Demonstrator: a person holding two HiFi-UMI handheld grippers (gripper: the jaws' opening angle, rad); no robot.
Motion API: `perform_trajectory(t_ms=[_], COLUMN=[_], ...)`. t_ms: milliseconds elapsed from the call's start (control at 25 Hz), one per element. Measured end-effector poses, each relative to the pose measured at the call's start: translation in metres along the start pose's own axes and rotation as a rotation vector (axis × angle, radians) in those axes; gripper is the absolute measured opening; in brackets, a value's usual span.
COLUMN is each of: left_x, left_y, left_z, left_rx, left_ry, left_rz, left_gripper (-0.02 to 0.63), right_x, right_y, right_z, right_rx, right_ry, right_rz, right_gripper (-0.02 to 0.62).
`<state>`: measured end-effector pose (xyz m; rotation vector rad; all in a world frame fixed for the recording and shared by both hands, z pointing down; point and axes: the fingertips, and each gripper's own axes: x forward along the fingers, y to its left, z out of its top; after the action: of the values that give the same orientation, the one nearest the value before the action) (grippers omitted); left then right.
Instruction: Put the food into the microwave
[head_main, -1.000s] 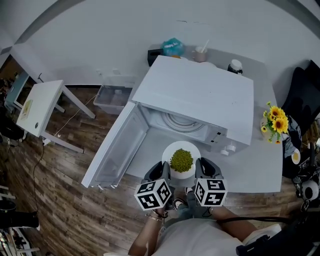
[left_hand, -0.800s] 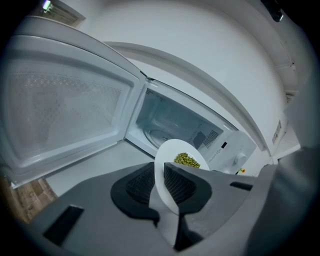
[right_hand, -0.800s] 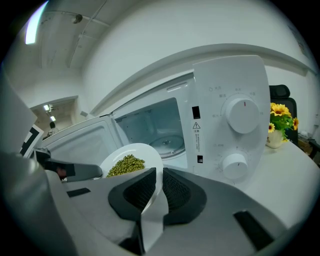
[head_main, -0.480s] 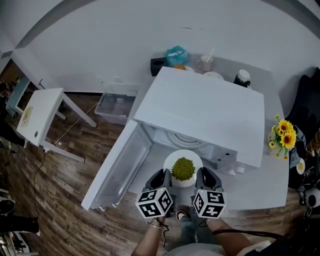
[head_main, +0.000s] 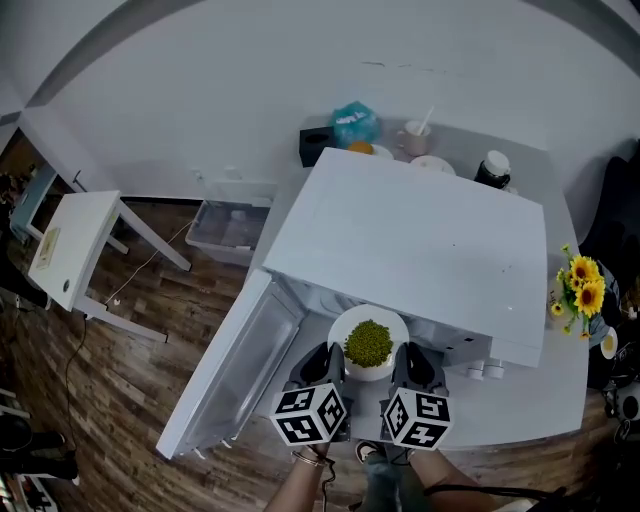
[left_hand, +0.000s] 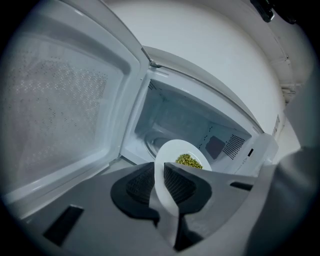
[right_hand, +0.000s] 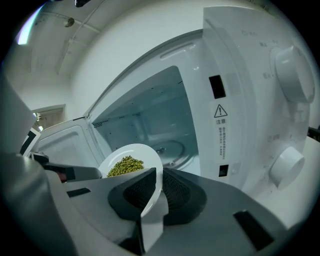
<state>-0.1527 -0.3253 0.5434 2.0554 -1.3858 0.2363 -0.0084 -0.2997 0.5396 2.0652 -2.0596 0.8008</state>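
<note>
holding the white plate (head_main: 338, 326) from both sides: my left gripper (head_main: 322, 362) pinches its left rim and my right gripper (head_main: 410, 362) pinches its right rim, each pair of fingers pressed onto the thin edge. a heap of green beans (head_main: 369, 342) sits in the middle of the plate. the plate hangs at the mouth of the open microwave (head_main: 410, 240), above the table. the door (head_main: 225, 375) stands swung wide to my left, and the glass turntable (right_hand: 172, 148) shows inside.

The door (head_main: 235, 375) is swung wide left, leaving the microwave (head_main: 400, 235) mouth clear ahead; its control panel (right_hand: 255, 115) walls the right.
</note>
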Motion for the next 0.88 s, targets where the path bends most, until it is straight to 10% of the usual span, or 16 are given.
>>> perform_trajectory(t_ms=[880], left_x=[0.059], left_y=[0.006], left_z=[0.031], left_rx=[0.0], left_ry=[-0.043], left_rz=[-0.061], left_gripper=[0.061], right_x=[0.045], right_y=[-0.008], right_z=[0.027], right_rx=[0.023], right_ry=[-0.092], right_rz=[-0.097], right_gripper=[0.052])
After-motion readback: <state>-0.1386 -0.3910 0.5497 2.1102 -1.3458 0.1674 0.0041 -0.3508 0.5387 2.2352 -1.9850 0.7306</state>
